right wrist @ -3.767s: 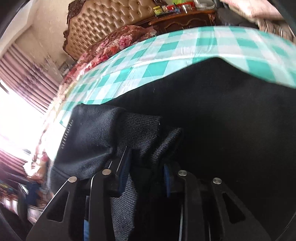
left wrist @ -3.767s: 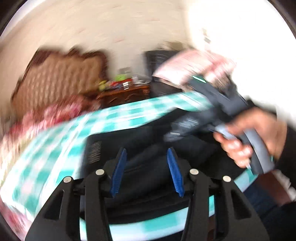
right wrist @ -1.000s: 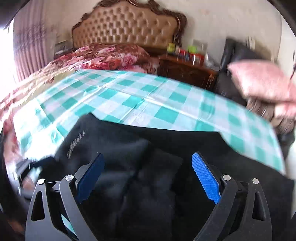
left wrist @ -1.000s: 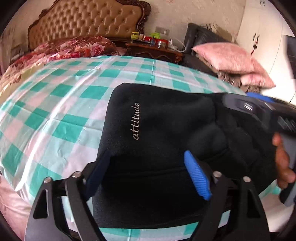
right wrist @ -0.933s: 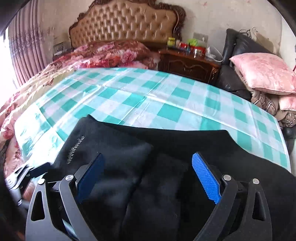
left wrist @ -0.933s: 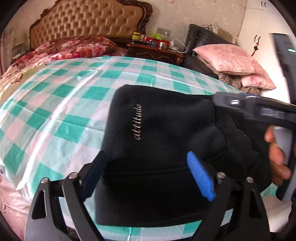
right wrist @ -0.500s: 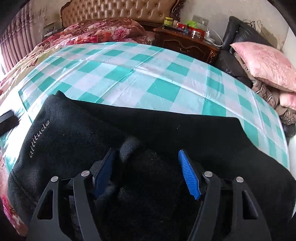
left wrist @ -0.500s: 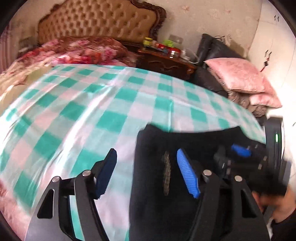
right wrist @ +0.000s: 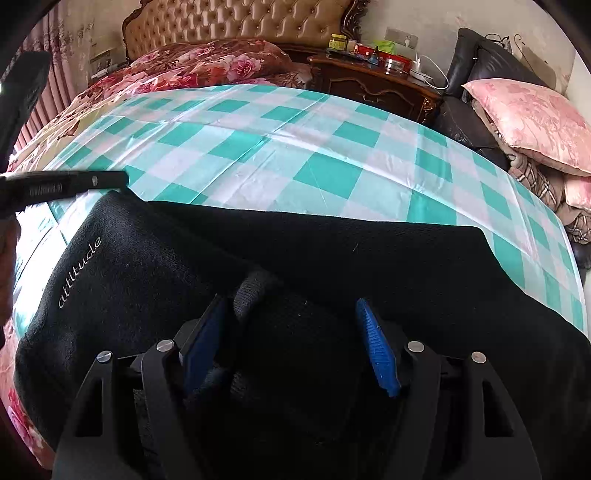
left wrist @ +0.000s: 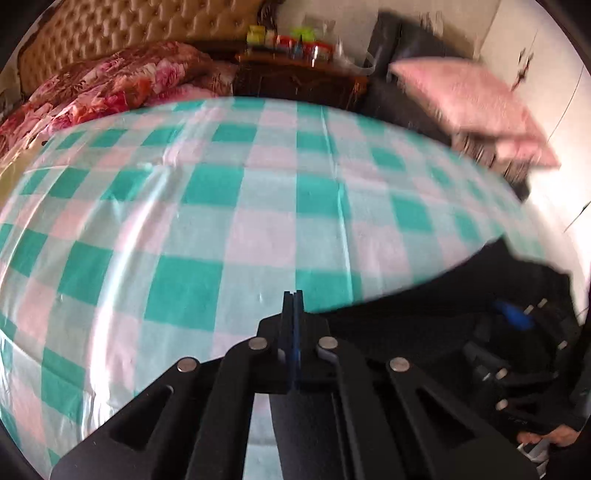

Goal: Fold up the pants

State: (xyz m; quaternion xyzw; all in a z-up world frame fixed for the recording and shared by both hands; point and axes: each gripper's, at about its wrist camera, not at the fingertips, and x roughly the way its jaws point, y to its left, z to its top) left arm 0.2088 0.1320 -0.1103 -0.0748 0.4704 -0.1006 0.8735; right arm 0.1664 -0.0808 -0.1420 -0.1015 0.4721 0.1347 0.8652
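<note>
The black pants (right wrist: 332,258), with "attitude" stitched near the left edge, lie folded on the green-and-white checked sheet (right wrist: 258,147). My right gripper (right wrist: 291,332) is open, its blue pads either side of a raised fold of the pants' fabric. My left gripper (left wrist: 293,310) is shut and empty, over the sheet left of the pants (left wrist: 424,317). The left gripper also shows at the left edge of the right wrist view (right wrist: 66,182). The right gripper shows in the left wrist view (left wrist: 517,332) on the pants.
A tufted headboard (right wrist: 240,22) and floral quilt (right wrist: 192,70) lie at the far end. A dark nightstand (right wrist: 369,85) holds bottles. Pink pillows (right wrist: 528,118) rest on a black chair at the right.
My left gripper has closed and swung left off the pants onto the sheet. My right gripper has come down over a fold of the pants and narrowed slightly.
</note>
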